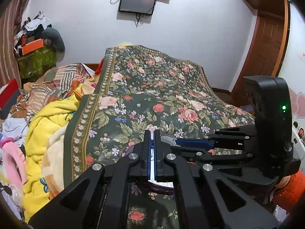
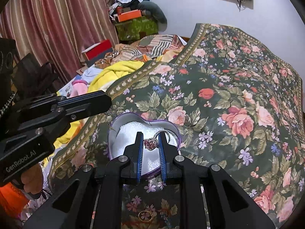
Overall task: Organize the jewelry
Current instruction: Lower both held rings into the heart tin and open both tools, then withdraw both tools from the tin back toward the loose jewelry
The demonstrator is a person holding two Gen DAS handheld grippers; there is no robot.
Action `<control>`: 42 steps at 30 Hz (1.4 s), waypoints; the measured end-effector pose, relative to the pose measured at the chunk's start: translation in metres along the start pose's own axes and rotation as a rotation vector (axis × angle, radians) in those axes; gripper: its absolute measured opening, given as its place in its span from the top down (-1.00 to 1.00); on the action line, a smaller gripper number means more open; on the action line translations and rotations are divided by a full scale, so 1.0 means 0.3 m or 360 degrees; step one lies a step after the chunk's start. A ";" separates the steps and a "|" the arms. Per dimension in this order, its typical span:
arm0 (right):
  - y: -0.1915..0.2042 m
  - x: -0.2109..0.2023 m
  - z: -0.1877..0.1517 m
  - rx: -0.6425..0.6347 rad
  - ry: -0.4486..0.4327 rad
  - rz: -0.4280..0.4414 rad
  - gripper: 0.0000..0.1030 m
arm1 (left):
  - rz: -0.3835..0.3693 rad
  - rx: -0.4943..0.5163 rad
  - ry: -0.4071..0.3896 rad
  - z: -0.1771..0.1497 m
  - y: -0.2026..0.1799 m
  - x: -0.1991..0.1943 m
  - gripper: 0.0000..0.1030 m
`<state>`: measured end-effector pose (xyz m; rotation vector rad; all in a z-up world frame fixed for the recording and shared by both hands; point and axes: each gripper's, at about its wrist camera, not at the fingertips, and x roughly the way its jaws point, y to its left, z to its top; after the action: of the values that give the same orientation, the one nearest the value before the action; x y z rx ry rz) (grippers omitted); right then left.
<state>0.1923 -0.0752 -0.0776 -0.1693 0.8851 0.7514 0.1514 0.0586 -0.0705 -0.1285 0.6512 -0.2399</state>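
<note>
A purple heart-shaped box (image 2: 124, 117) with white padding sits on the floral cloth. Above its padding my right gripper (image 2: 150, 134) is shut on a silver ring with a pink stone (image 2: 151, 144). A gold ring (image 2: 145, 215) lies on the cloth just below that gripper's frame. In the left wrist view my left gripper (image 1: 152, 132) is shut, with a thin dark chain (image 1: 152, 148) caught between its blue pads. It hangs over the box (image 1: 162, 186), which it mostly hides. The left gripper (image 2: 107, 101) reaches in from the left above the box's rim. The right gripper (image 1: 178, 143) comes in from the right.
The floral cloth (image 2: 238, 87) covers a raised bed or table. Yellow and patterned blankets (image 1: 49, 118) pile up at its left edge. Boxes and clothes (image 2: 133, 17) are stacked by the curtain. A person's hand in an orange sleeve (image 2: 28, 183) holds the left gripper.
</note>
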 end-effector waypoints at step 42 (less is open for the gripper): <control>0.013 -0.253 -0.059 -0.0031 -0.0151 -0.0208 0.39 | 0.0083 0.0083 -0.0009 -0.016 -0.103 -0.141 0.63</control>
<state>0.1479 -0.1198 -0.0311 -0.2052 0.7694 0.6410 0.1105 0.0395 -0.0436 -0.0617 0.6413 -0.2059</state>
